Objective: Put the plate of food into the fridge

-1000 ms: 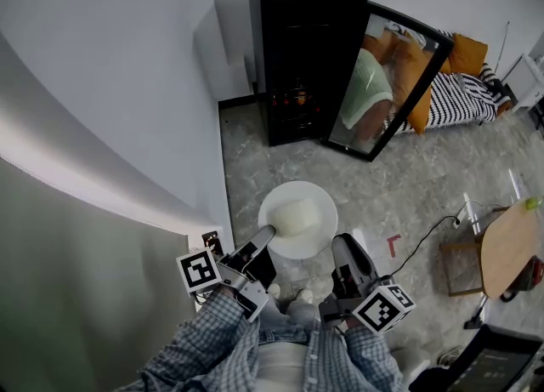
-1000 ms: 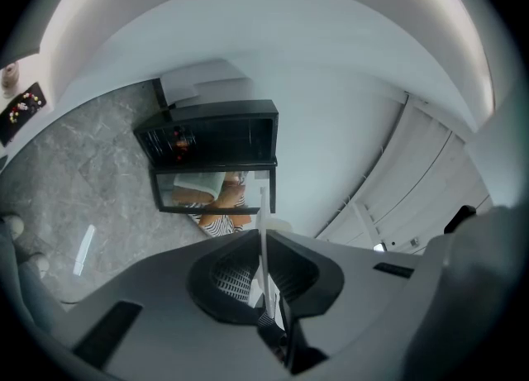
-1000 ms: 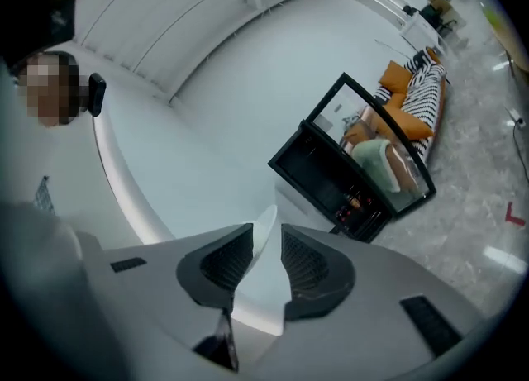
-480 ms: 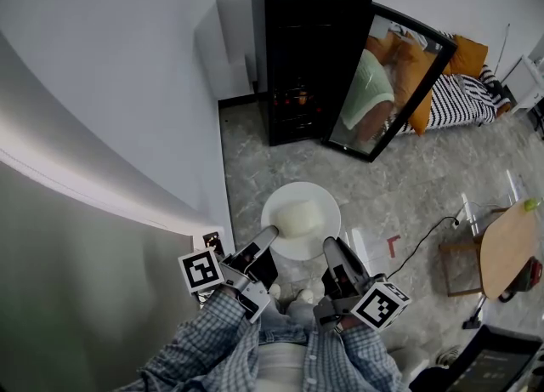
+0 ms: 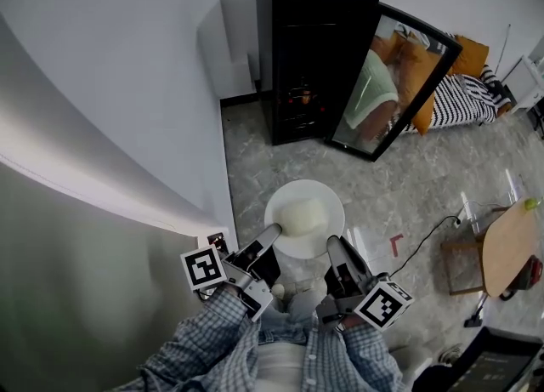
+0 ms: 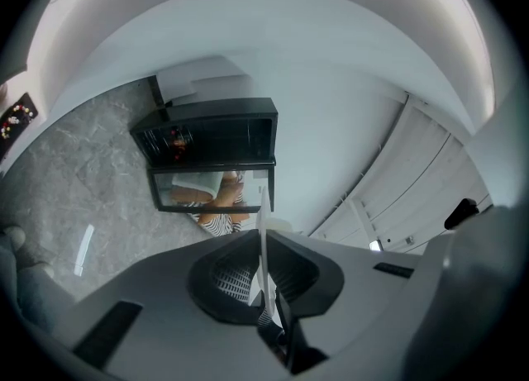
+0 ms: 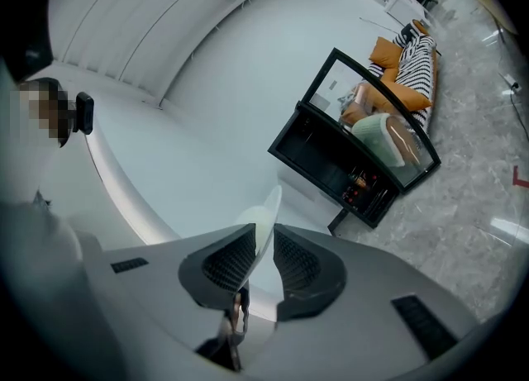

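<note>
A white plate [image 5: 328,201] with a pale mound of food [image 5: 299,213] is held over the grey floor in the head view. My left gripper [image 5: 270,233] is shut on its near-left rim; the thin plate edge [image 6: 263,235] is pinched between the pads. My right gripper [image 5: 333,244] is at the near-right rim. Its jaws have just been closing, with the plate's rim [image 7: 269,206] between them and a gap still showing. The black fridge [image 5: 310,59] stands ahead against the wall with its glass door [image 5: 391,84] swung open to the right.
A white wall [image 5: 127,84] runs along the left. A sofa with orange cushions [image 5: 463,84] lies behind the fridge door. A round wooden table [image 5: 508,250] stands at the right. A cable [image 5: 425,241] and a red mark [image 5: 395,244] lie on the floor.
My right gripper has moved left from beside the plate to its near-right rim. The left gripper and the plate have barely shifted.
</note>
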Tool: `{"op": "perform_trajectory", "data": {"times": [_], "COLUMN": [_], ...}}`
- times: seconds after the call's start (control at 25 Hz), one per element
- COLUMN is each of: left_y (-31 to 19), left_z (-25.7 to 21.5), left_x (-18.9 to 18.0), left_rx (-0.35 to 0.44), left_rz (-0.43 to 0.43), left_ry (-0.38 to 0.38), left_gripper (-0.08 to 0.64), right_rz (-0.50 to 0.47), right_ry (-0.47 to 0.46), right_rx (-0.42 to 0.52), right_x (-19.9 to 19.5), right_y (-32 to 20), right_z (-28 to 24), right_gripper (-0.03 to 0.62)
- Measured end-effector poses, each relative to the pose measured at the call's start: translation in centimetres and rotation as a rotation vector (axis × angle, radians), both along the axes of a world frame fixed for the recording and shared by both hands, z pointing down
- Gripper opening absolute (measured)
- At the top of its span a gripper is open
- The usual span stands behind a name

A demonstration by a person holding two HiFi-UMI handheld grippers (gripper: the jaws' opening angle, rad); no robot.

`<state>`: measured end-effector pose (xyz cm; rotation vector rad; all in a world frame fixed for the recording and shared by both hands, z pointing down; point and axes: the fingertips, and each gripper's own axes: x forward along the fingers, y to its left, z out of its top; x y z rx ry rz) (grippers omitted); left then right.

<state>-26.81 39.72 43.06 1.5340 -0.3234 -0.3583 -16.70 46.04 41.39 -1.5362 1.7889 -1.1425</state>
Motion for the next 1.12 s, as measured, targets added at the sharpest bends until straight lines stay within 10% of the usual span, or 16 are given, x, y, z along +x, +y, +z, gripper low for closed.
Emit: {"op": "perform_trajectory", "data": {"times": [1.12], "left_y": [-5.8], "left_z": [-0.1], "left_x": [7.0], "left_rx": [-0.019], "left_rz": [-0.094], "left_ry": [-0.009], "left_gripper": [0.018], "right_rz": [-0.099], "right_ry": [-0.013], "right_rx": [0.019], "right_x": [7.7], "right_y": [-7.1], "right_z": [-0.2], "right_gripper": [0.074]}}
